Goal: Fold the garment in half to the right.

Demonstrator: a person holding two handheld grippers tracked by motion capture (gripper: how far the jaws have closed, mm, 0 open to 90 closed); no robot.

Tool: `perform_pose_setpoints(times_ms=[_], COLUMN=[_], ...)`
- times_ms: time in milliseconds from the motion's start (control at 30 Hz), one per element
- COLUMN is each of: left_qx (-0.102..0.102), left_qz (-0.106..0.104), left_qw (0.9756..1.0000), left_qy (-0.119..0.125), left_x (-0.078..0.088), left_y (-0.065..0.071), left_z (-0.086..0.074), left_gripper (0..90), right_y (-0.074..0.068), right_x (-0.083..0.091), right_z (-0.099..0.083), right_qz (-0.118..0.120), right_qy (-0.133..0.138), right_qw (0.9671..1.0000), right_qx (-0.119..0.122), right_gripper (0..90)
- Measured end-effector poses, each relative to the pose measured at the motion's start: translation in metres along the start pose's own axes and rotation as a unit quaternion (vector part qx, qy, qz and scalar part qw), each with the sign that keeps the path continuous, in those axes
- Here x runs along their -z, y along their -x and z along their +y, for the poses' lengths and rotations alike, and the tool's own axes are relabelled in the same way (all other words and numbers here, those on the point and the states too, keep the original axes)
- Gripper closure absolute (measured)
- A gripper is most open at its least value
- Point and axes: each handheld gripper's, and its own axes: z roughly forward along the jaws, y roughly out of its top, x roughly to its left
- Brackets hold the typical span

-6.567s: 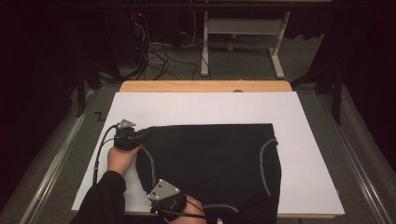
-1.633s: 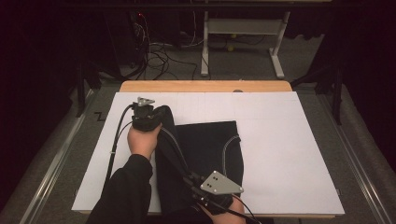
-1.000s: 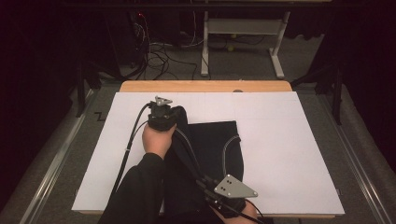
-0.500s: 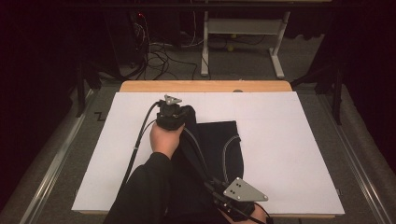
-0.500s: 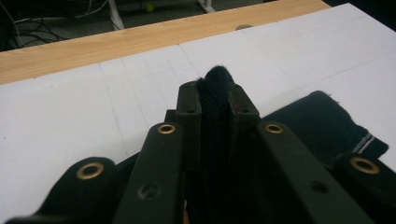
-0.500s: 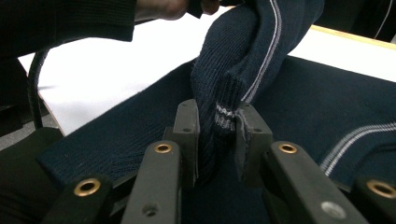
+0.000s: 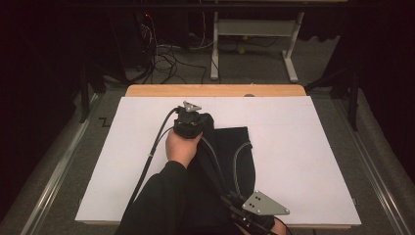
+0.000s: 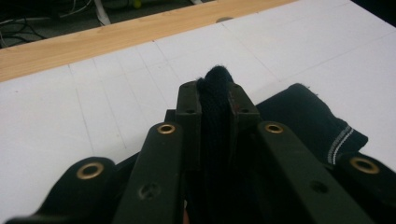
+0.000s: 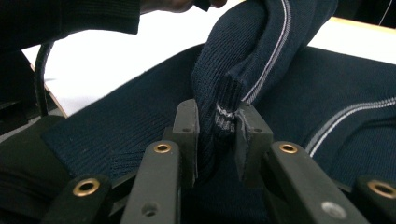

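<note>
The dark knit garment (image 7: pixel 230 152) is lying folded on the white board (image 7: pixel 303 161), near the middle and toward my side, with its pale seam stripes showing along the curved edges. I am holding it at two places. My left gripper (image 8: pixel 215 100) is pinching a bunched fold of the cloth, a tuft poking up past the tips, and in the high view that gripper (image 7: pixel 191 120) is sitting at the far corner of the garment, close to the wooden strip (image 7: pixel 215 90). My right gripper (image 9: pixel 217 121) is clamping the ribbed, striped hem at the near edge of the board, the cloth rising in a draped fold beyond the jaws.

I am judging the risks like this. The left pinch is catching only a thick wad near the tips, so a sharp tug could be pulling it free and dropping the corner short of where I want it. The right jaws are gripping just the hem band; if my hands are travelling at different rates, the fold could be skewing and the edges could be landing out of line. My left sleeve (image 7: pixel 166 205) and the cable (image 7: pixel 151 152) are lying over or beside the cloth, so either could be dragging the lower layer and wrinkling it.
</note>
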Motion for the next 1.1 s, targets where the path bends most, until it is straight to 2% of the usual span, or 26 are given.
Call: perform_pose_setpoints(times_ms=[200, 467, 667, 767, 1100], left_qx=[-0.012, -0.006, -0.011, -0.010, -0.023], left_qz=[-0.001, -0.011, -0.010, -0.016, -0.033], left_qw=[0.9999, 0.9999, 0.9998, 0.9997, 0.9991], left_qy=[-0.008, -0.011, -0.015, -0.017, -0.013], left_x=[-0.007, -0.014, -0.020, -0.026, -0.039], left_y=[0.007, 0.015, 0.021, 0.026, 0.043], left_z=[-0.002, -0.003, -0.002, -0.003, -0.003], left_gripper=[74.9, 74.9, 74.4, 74.4, 72.3], right_y=[0.001, 0.002, 0.007, 0.007, 0.013], right_x=[0.001, 0.005, 0.009, 0.009, 0.017], right_z=[-0.007, -0.011, -0.014, -0.016, -0.024], right_qz=[0.000, -0.003, -0.008, -0.012, -0.021], right_qy=[-0.010, -0.018, -0.027, -0.035, -0.051], right_qw=[0.9999, 0.9998, 0.9995, 0.9992, 0.9980], right_qx=[-0.004, -0.006, -0.011, -0.014, -0.031], right_gripper=[73.6, 73.5, 73.4, 73.3, 69.2])
